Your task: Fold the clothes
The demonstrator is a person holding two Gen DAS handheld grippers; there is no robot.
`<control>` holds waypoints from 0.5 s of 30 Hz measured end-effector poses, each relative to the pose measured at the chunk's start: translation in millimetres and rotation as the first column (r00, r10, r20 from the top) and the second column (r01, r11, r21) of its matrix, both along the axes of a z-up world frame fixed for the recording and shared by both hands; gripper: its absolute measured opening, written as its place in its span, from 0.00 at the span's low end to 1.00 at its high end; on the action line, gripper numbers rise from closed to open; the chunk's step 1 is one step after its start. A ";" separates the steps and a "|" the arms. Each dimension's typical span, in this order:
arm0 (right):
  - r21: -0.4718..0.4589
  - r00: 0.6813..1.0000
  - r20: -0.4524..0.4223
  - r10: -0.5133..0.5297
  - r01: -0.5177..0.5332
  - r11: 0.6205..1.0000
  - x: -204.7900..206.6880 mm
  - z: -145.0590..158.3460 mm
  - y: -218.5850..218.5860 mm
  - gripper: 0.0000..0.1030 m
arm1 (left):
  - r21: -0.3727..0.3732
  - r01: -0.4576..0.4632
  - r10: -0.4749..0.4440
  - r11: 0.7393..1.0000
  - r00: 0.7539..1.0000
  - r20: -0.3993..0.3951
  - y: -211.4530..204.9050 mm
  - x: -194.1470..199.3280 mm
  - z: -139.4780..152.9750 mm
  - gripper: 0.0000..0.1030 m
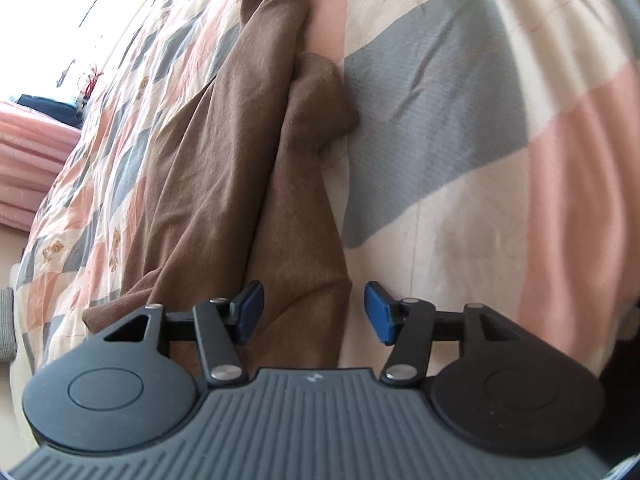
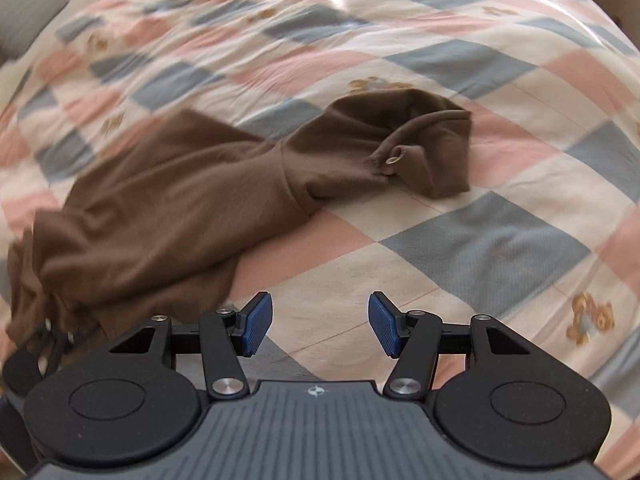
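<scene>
A brown garment (image 1: 224,160) lies rumpled on a checked quilt (image 1: 460,120). In the left wrist view it runs from the top centre down to my left gripper (image 1: 314,312), which is open with a brown fold of the cloth lying between its blue pads (image 1: 250,308). In the right wrist view the same brown garment (image 2: 180,208) stretches from the lower left to a bunched end with a metal eyelet (image 2: 392,160) at the right. My right gripper (image 2: 320,324) is open over bare quilt (image 2: 480,248), just right of the garment's near edge.
The pink, grey and cream quilt with small bear prints (image 2: 590,316) covers the whole bed. A pink blanket (image 1: 28,160) lies beyond the bed's left edge. The other gripper's dark body (image 2: 36,352) shows at the lower left of the right wrist view.
</scene>
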State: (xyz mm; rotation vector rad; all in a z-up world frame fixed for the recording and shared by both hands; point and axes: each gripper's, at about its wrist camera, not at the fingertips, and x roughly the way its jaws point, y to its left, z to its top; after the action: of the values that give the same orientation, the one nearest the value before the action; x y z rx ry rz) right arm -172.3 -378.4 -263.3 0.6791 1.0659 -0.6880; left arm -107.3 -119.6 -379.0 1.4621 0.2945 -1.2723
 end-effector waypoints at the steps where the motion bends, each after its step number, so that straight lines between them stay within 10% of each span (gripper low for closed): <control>1: 0.002 1.000 -0.006 0.021 -0.021 1.000 1.2 -2.6 -1.0 0.55 | -0.001 -0.015 0.015 1.000 1.000 0.004 -3.4 -0.6 -0.4 0.50; 5: 0.007 0.995 -0.017 0.097 -0.097 0.995 6.1 -10.7 -10.1 0.56 | -0.001 -0.088 0.088 0.996 0.996 0.005 -14.3 -0.4 -1.7 0.49; 10: 0.017 0.977 -0.014 0.213 -0.213 0.977 14.2 -12.2 -23.1 0.56 | 0.053 -0.234 0.239 0.971 0.965 -0.109 -28.0 3.8 12.4 0.10; 12: 0.023 0.963 -0.009 0.271 -0.271 0.962 18.3 -9.1 -26.9 0.56 | 0.077 -0.349 0.357 0.934 0.916 -0.183 -32.5 8.1 25.7 0.09; 15: 0.035 0.937 -0.009 0.349 -0.348 0.937 23.4 -3.6 -29.1 0.65 | 0.206 -0.529 0.567 0.824 0.750 -0.342 -36.7 21.1 41.7 0.14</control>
State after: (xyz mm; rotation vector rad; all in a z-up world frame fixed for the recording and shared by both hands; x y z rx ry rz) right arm -148.9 -407.5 -266.9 0.4945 1.1769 -0.3687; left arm -86.2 -156.3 -337.3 1.0605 0.9971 -1.0493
